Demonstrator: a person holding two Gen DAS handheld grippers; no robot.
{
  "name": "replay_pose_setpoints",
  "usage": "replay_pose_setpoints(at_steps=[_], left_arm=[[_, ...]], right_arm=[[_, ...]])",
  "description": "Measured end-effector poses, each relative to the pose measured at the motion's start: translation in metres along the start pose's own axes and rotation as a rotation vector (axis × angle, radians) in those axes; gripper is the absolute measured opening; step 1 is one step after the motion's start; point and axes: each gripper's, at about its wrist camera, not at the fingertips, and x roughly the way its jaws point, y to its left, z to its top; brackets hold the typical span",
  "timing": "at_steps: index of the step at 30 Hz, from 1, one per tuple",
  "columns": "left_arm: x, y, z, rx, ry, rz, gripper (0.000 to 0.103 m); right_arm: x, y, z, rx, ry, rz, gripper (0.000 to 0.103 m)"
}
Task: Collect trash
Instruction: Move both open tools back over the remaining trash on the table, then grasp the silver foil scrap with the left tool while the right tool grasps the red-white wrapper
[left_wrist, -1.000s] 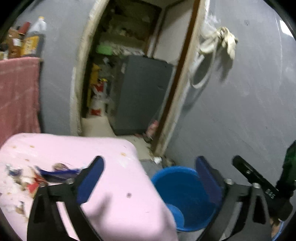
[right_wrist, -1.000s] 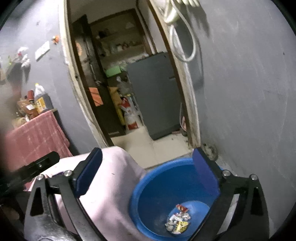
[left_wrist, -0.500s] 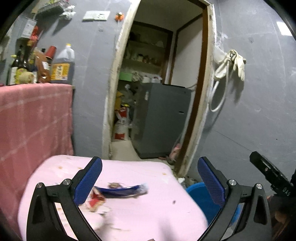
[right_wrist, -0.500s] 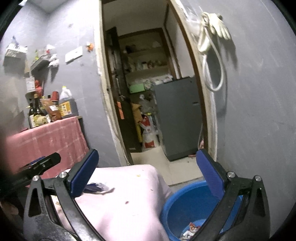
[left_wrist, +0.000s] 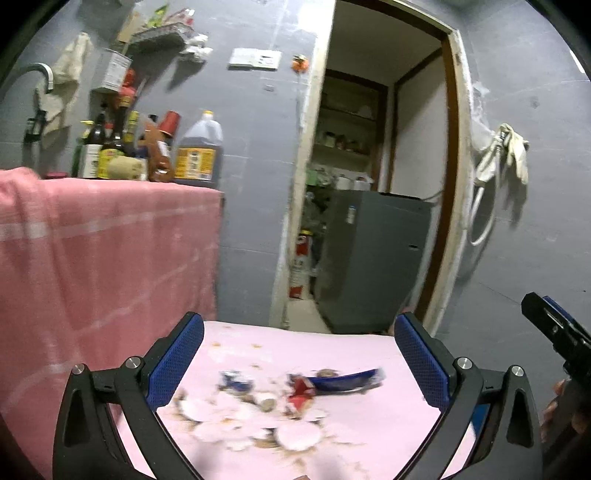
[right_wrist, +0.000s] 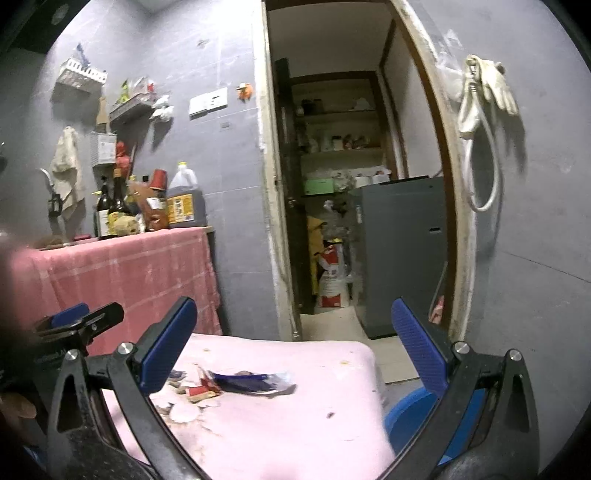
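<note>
Left gripper (left_wrist: 295, 354): yours, jaws wide apart, empty; it has swung up from the bucket.
Right gripper (right_wrist: 291, 339): wide apart, empty.
Trash (left_wrist: 280, 402): scattered on the pink table (left_wrist: 373, 424), now between your left fingers.
Blue wrapper (right_wrist: 247, 382): mid-table.
Bucket (right_wrist: 406, 413): beside the table's right edge, mostly out of view now.
Labels: bottles (left_wrist: 147, 147) behind the table, unreadable.

Wrappers (left_wrist: 334, 382) and scraps (left_wrist: 258, 417) lie on the near counter (right_wrist: 295, 424). A bucket (right_wrist: 410, 413) sits below its right edge. Bottles (right_wrist: 147, 206) stand on the cloth-draped counter (left_wrist: 110, 240) at left.
</note>
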Motion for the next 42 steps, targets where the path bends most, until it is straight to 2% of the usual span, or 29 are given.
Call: replay_pose_setpoints(at_steps=[8,19,28,34,38,42], left_arm=[[-0.013,0.033,-0.013,0.019,-0.012,0.070,0.101],[0.008,0.068,-0.035,-0.013,0.075,0.103,0.101],[0.045,0.080,-0.049,0.012,0.192,0.100,0.101],[0.069,0.093,-0.058,-0.020,0.288,0.083,0.100],[0.083,0.099,-0.063,-0.035,0.339,0.063,0.096],[0.095,0.104,-0.065,-0.063,0.385,0.036,0.087]], right_arm=[[0.016,0.030,-0.011,-0.036,0.032,0.055,0.103],[0.054,0.043,-0.042,-0.027,0.155,0.088,0.103],[0.092,0.050,-0.073,-0.016,0.316,0.145,0.103],[0.118,0.051,-0.089,0.016,0.427,0.175,0.101],[0.136,0.056,-0.098,0.019,0.499,0.206,0.088],[0.154,0.059,-0.107,0.051,0.571,0.231,0.085]])
